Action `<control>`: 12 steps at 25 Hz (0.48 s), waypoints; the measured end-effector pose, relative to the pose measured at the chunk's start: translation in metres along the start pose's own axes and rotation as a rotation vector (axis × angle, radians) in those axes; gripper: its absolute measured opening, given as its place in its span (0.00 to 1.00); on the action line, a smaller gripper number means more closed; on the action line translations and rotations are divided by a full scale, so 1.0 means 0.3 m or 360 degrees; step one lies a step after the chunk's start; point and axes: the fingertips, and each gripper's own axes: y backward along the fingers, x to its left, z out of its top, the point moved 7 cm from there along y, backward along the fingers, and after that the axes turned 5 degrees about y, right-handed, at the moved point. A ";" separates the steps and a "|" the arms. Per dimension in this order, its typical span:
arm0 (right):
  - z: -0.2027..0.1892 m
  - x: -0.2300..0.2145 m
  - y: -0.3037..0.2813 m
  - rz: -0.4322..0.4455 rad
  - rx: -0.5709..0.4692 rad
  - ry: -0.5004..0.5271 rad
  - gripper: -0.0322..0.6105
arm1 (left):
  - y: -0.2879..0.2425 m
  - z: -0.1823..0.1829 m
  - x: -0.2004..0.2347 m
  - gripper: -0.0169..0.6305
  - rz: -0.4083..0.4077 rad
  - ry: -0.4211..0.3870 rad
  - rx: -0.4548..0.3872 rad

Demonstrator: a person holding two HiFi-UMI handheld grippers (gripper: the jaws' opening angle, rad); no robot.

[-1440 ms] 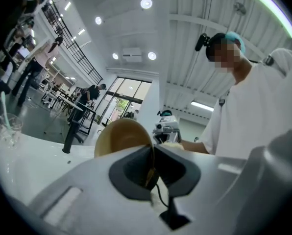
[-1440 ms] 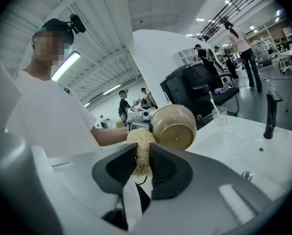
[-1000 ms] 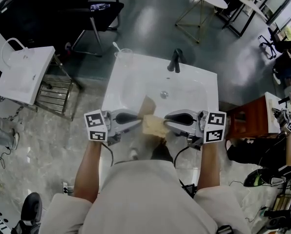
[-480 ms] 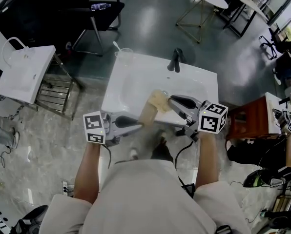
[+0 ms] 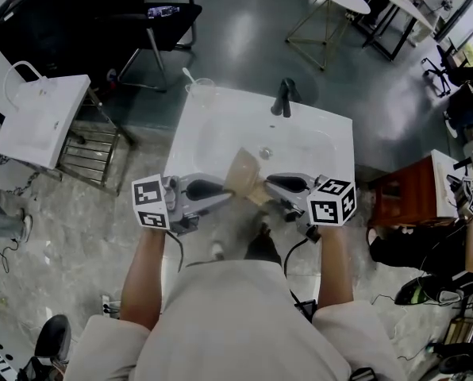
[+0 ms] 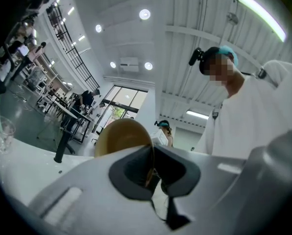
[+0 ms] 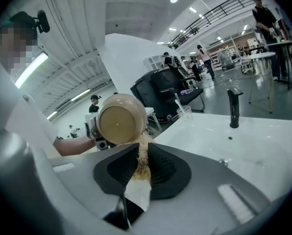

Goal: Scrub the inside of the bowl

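White sink [image 5: 221, 125], left tongs [image 5: 226, 198] clamped on bowl [image 5: 243, 173], right tongs [image 5: 272, 186] clamped on scrubber [image 7: 142, 160]

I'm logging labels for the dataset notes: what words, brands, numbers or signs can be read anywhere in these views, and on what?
No readable words or numbers in any view.
Left marker cube and right marker cube: black-and-white square patterns only, no letters or digits.
White bag: any print on it is too small to read.
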 end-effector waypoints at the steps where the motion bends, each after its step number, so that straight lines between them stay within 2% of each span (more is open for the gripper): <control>1: -0.009 0.015 0.002 0.0057 0.0009 -0.0009 0.15 | -0.003 0.003 0.004 0.05 0.0011 0.0003 -0.0002; 4: -0.028 0.054 0.016 0.0230 0.0010 -0.0034 0.15 | -0.008 0.003 0.027 0.05 0.0046 0.0009 0.0001; 8: -0.023 0.108 0.053 0.0490 -0.0124 -0.0045 0.14 | 0.003 -0.030 0.060 0.05 0.0107 0.0036 0.0080; 12: 0.004 0.133 0.075 0.0584 -0.0231 -0.0021 0.14 | 0.007 -0.086 0.063 0.05 0.0095 0.0092 0.0135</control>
